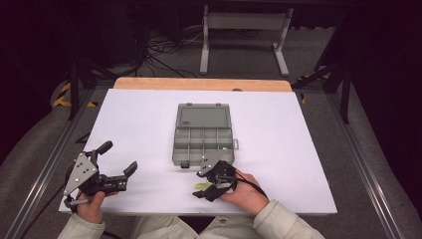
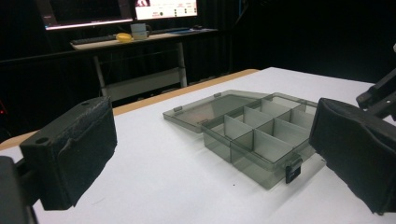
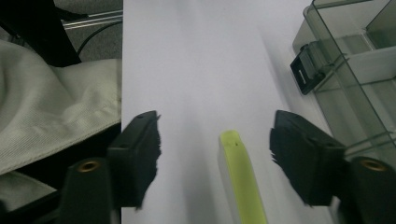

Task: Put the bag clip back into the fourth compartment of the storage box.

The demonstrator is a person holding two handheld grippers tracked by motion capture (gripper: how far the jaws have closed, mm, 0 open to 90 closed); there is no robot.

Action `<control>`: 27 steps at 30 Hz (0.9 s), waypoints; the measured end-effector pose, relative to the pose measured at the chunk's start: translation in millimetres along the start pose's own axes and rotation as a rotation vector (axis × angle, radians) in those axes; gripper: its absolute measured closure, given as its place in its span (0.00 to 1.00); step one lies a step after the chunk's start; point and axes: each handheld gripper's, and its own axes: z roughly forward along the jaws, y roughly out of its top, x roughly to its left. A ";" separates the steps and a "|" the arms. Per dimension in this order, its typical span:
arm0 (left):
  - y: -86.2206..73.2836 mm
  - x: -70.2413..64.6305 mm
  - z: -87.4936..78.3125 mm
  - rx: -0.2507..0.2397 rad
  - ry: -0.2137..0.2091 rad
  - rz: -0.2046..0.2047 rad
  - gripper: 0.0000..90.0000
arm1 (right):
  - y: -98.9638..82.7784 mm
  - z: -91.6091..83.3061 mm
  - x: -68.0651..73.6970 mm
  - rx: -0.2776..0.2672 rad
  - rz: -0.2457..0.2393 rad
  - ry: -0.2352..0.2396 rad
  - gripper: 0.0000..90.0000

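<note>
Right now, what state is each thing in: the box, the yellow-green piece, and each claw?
Compartment box: open, lid laid flat behind it, compartments look empty.
Front latch: undone, hanging at the front wall.
Yellow-green piece: lying flat on the table, between the jaws, untouched.
Right claw: open.
Left claw: open, holding nothing.

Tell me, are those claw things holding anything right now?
No. The right gripper stands open around a yellow-green strip lying on the table, pads clear of it. The left gripper is open and empty.

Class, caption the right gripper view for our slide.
Open tongs straddle a slim yellow-green plastic strip on the white table.
</note>
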 end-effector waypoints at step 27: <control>0.1 -0.2 0.3 0.002 -0.002 0.000 0.02 | -19.2 -3.7 -12.1 0.103 0.026 -0.061 0.29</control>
